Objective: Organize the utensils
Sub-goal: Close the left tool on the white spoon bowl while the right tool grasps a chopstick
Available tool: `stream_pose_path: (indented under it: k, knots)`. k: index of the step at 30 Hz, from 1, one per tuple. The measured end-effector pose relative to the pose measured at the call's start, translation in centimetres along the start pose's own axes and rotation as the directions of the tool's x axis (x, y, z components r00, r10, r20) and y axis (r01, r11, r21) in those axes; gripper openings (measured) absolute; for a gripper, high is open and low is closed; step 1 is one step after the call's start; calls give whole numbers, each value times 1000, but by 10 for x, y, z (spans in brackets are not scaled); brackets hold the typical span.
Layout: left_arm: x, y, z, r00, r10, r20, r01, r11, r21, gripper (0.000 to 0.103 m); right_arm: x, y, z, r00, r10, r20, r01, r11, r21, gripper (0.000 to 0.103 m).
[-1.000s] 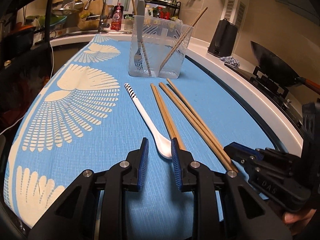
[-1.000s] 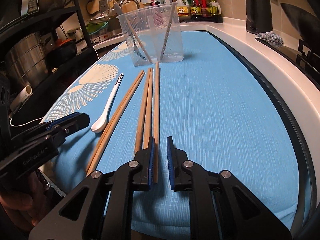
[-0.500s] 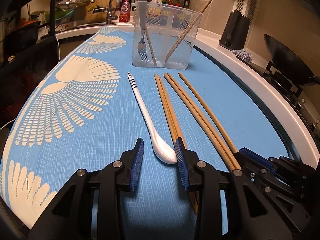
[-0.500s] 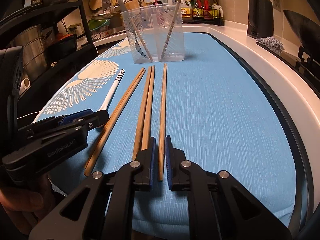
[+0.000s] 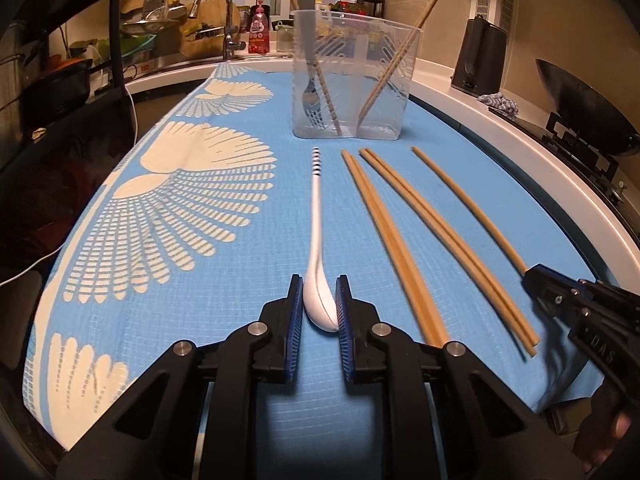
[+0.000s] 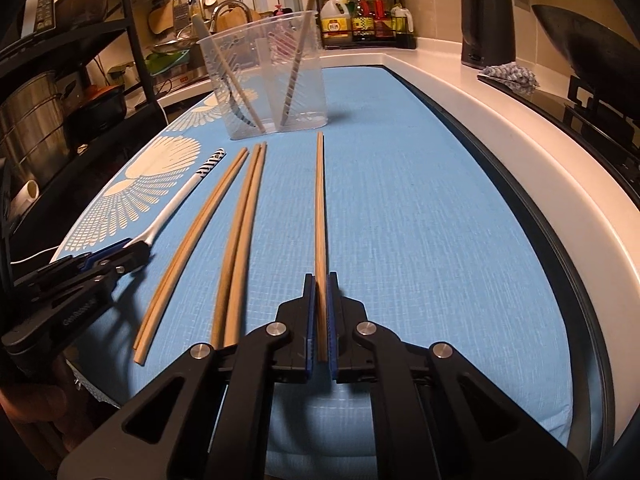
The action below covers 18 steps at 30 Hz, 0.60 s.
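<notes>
A white spoon (image 5: 316,216) with a striped handle end lies on the blue cloth (image 5: 460,168). My left gripper (image 5: 320,304) has its jaws closing on the spoon's bowl, and both pads touch it. My right gripper (image 6: 319,280) is shut on the near end of one wooden chopstick (image 6: 319,200), which lies apart from the rest. Several other chopsticks (image 5: 400,248) lie between spoon and held stick. A clear plastic holder (image 5: 354,80) stands at the far end, with a fork and two chopsticks in it.
The cloth covers a white counter whose curved edge (image 6: 540,168) runs along the right. A black kettle (image 6: 486,24), a wok (image 5: 580,112) and a bottle rack (image 6: 360,16) stand beyond. A sink tap (image 5: 224,20) and black shelves with pots (image 6: 40,120) are on the left.
My left jaws widened around the spoon's bowl, then closed onto it. My right jaws shut on the rightmost chopstick, which now lies further right, clear of the other sticks.
</notes>
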State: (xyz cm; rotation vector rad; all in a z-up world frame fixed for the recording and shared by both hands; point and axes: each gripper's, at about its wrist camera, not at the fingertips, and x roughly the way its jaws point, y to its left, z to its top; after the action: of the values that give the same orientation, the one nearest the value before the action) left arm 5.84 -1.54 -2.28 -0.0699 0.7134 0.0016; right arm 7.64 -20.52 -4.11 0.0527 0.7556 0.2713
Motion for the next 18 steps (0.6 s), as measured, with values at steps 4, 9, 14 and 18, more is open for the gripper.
stream_pose_path:
  k: [4,9,14,18]
  knots:
    - [-7,14,-5,1000,9,23,-9,1000,29,13,0,-6,0,1000,-11,-2,11,1000,10,6]
    - [-13,30,-12,998,-4,55,2,999,36,13,1,-7,0,1000,-18,6,18,1000,20,6]
    - [-12,35,-15,996,-37,79,36,999,9,14,1,-6,-2,1000,-23,14,22,999,24,6]
    - [-11,31,-16,995,-30,91,29,1000,8,14,0,-7,-3,1000,-22,22,21,1000,23,6]
